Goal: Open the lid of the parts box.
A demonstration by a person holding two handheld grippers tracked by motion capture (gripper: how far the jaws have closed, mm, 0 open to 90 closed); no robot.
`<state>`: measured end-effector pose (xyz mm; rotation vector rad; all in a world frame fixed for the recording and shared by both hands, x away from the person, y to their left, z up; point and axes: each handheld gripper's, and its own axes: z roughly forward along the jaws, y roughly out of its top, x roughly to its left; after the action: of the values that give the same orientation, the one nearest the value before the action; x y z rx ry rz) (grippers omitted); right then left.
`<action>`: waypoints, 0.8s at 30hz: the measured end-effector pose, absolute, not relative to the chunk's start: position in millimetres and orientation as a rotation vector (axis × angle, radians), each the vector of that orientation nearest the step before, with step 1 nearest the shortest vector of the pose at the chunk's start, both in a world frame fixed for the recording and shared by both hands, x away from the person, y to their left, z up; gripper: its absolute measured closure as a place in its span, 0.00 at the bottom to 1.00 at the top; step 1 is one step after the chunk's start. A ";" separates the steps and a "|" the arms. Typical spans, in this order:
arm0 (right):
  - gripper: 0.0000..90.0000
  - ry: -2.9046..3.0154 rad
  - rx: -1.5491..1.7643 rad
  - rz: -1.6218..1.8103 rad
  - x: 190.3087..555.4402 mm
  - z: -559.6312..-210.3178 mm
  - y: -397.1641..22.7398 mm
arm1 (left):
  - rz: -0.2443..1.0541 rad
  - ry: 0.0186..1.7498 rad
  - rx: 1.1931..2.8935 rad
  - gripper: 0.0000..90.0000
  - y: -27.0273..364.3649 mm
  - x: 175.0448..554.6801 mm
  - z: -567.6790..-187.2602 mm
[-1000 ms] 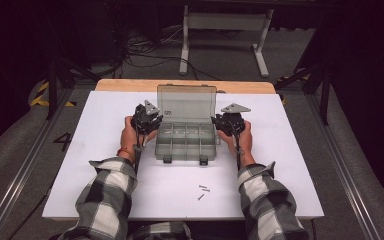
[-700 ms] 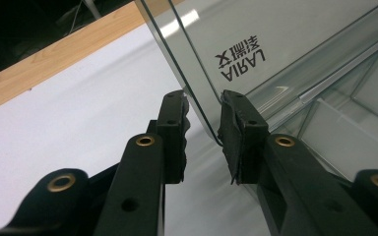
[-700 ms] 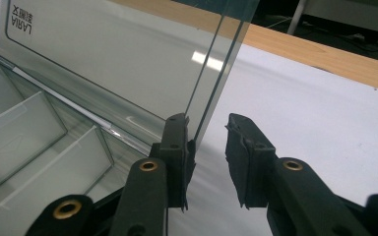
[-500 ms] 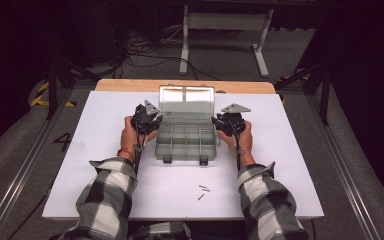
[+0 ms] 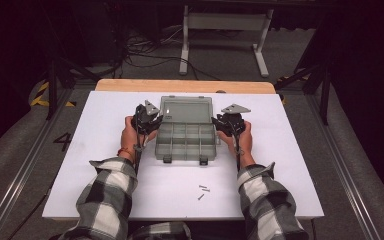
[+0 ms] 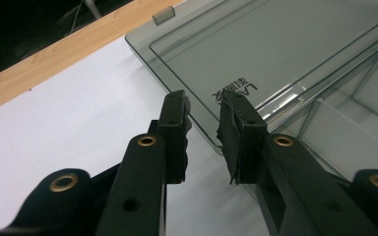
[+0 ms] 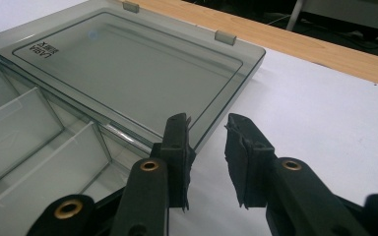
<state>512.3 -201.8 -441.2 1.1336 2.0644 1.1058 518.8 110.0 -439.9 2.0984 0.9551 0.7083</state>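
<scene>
A clear grey compartment box (image 5: 186, 142) sits mid-table with its lid (image 5: 186, 109) lying open and flat behind it. My left gripper (image 5: 149, 116) hovers at the lid's left edge and my right gripper (image 5: 227, 120) at its right edge. In the left gripper view the gripper (image 6: 204, 105) is open, and the lid (image 6: 285, 49) edge runs under the gap between the jaws. In the right gripper view the gripper (image 7: 206, 123) is also open, holding nothing, just right of the lid (image 7: 128, 64) edge, with the empty compartments (image 7: 29, 132) to its left.
A few small dark screws (image 5: 203, 190) lie on the white table sheet (image 5: 105, 150) in front of the box. A wooden strip (image 5: 185, 86) borders the table's far edge. Stands and cables are on the dark floor beyond.
The lid has swung from nearly upright back and down to lie flat on the table. Both hands have stayed beside the box.
</scene>
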 end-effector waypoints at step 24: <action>0.69 2.081 1.103 1.098 506.1 -427.7 -210.2 | 0.718 0.897 2.116 0.75 117.2 513.7 -426.2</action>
<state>506.1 -210.2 -427.7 1.1032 2.0807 1.0982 513.7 117.2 -426.2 2.1162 0.8969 0.7178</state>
